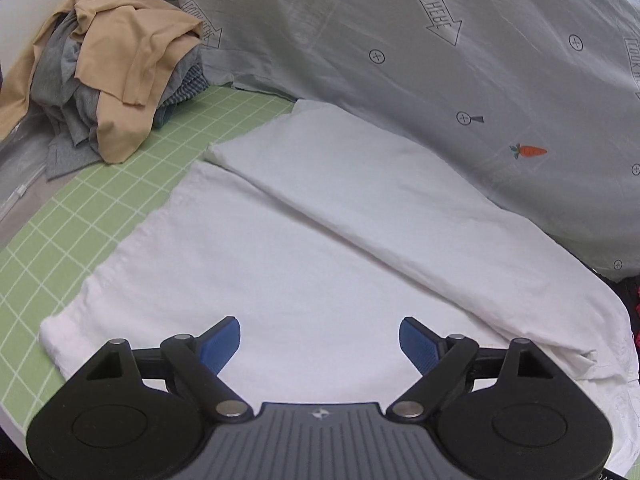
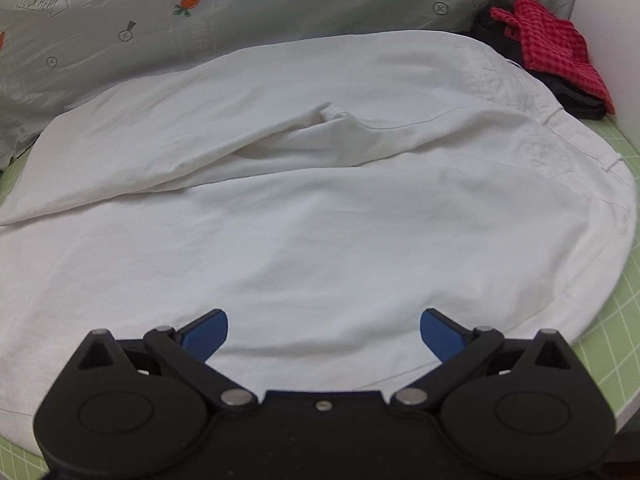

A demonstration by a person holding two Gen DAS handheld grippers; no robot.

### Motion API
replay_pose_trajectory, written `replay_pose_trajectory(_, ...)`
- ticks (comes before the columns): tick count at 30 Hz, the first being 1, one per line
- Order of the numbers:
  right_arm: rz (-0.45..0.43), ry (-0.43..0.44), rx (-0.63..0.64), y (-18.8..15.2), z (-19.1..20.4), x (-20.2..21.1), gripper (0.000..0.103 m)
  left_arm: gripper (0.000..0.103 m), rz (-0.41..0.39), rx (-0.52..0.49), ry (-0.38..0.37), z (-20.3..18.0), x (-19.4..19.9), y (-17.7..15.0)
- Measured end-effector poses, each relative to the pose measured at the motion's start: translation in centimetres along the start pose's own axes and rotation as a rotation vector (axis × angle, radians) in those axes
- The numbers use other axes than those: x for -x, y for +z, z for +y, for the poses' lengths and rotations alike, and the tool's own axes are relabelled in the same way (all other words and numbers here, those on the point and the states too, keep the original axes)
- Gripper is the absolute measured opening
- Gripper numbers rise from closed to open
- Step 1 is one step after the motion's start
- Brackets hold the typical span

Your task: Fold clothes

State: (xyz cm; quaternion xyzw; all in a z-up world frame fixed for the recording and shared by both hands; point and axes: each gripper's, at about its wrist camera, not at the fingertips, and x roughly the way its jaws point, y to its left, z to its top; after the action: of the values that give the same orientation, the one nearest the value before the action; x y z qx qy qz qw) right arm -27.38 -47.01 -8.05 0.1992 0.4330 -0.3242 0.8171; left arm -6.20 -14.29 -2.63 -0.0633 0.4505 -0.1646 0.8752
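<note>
A pair of white trousers (image 1: 304,248) lies spread flat on the green grid mat (image 1: 80,224), one leg lying over the other. My left gripper (image 1: 320,340) is open and empty, hovering over the leg hems near the front edge. In the right wrist view the same trousers (image 2: 320,208) fill the frame, with the waistband at the right. My right gripper (image 2: 324,332) is open and empty just above the near edge of the cloth.
A pile of tan and grey clothes (image 1: 112,80) sits at the back left of the mat. A grey carrot-print sheet (image 1: 440,60) hangs behind. A red checked cloth (image 2: 556,48) on dark clothes lies at the back right. The mat (image 2: 612,352) shows at the right.
</note>
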Motion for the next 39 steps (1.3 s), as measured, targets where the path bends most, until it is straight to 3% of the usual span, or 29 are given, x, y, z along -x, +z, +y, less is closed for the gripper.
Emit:
replay_pose_trajectory(10, -0.036, -0.163, -0.148, -0.5, -9.7, -0.2, 0.103, 0.088, 0.082, 0.044, 0.041, -3.0, -0.1, -5.5)
replay_pose_trajectory(13, 0.007, -0.154, -0.219, -0.8, -12.3, -1.6, 0.103, 0.088, 0.124, 0.065, 0.037, -3.2, -0.4, -6.6)
replay_pose_trajectory(17, 0.050, -0.060, -0.328, -0.5, -14.6, -3.8, 0.103, 0.088, 0.165, 0.077, 0.045, -3.3, -0.8, -7.7)
replay_pose_trajectory(23, 0.088, -0.090, -0.358, 1.1, -14.8, -5.2, 0.103, 0.088, 0.193, 0.113, 0.085, -2.0, -0.7, -8.5)
replay_pose_trajectory(30, 0.117, -0.123, -0.397, 1.9, -15.1, -5.3, 0.099, 0.088, 0.186, 0.222, 0.120, 1.7, -0.4, -8.2)
replay_pose_trajectory(33, 0.088, -0.110, -0.511, 2.0, -16.3, -4.5, 0.076, 0.088, 0.181, 0.278, 0.127, 3.7, -0.3, -7.6)
replay_pose_trajectory(35, 0.076, -0.059, -0.611, 2.0, -17.7, -4.1, 0.054, 0.088, 0.174, 0.314, 0.131, 5.0, -0.2, -7.1)
replay_pose_trajectory(39, 0.041, 0.044, -0.750, 1.9, -19.8, -3.5, 0.026, 0.088, 0.168, 0.373, 0.154, 7.9, -0.3, -5.8)
